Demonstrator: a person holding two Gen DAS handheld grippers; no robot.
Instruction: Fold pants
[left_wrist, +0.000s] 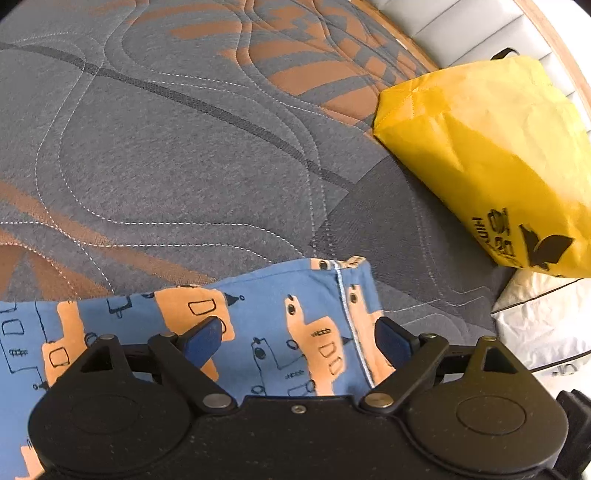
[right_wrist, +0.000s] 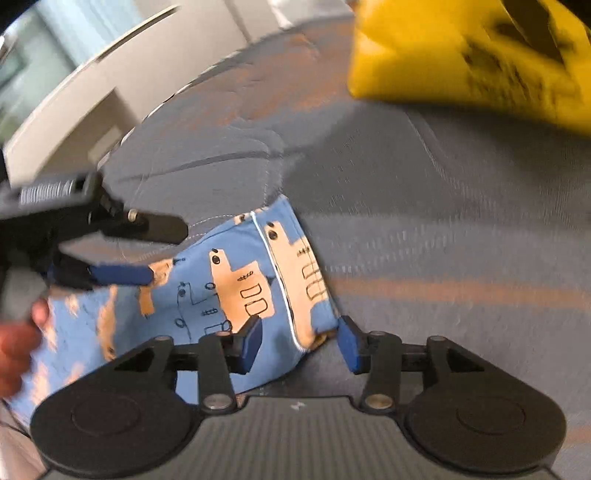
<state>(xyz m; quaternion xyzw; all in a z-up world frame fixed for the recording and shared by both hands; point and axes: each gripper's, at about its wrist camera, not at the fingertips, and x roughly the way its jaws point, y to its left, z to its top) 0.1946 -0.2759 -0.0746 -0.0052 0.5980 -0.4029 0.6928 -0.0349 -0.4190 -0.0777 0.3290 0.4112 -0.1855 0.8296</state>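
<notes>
Left wrist view: the left gripper (left_wrist: 299, 339) is held with its jaws spread wide, nothing gripped, just above the blue pants (left_wrist: 258, 325) printed with orange shapes. The pants are laid on the grey and orange mattress (left_wrist: 166, 147). A yellow bag (left_wrist: 480, 155) is seen beyond, beside white bedding (left_wrist: 546, 325). On the right wrist view, blurred, the right gripper (right_wrist: 301, 343) is likewise opened wide around the pants' corner, without clamping it.

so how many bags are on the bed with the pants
1. A yellow bag lies on the mattress beyond and to the right of the pants. White crinkled material sits just below it; I cannot tell what it is.
</notes>
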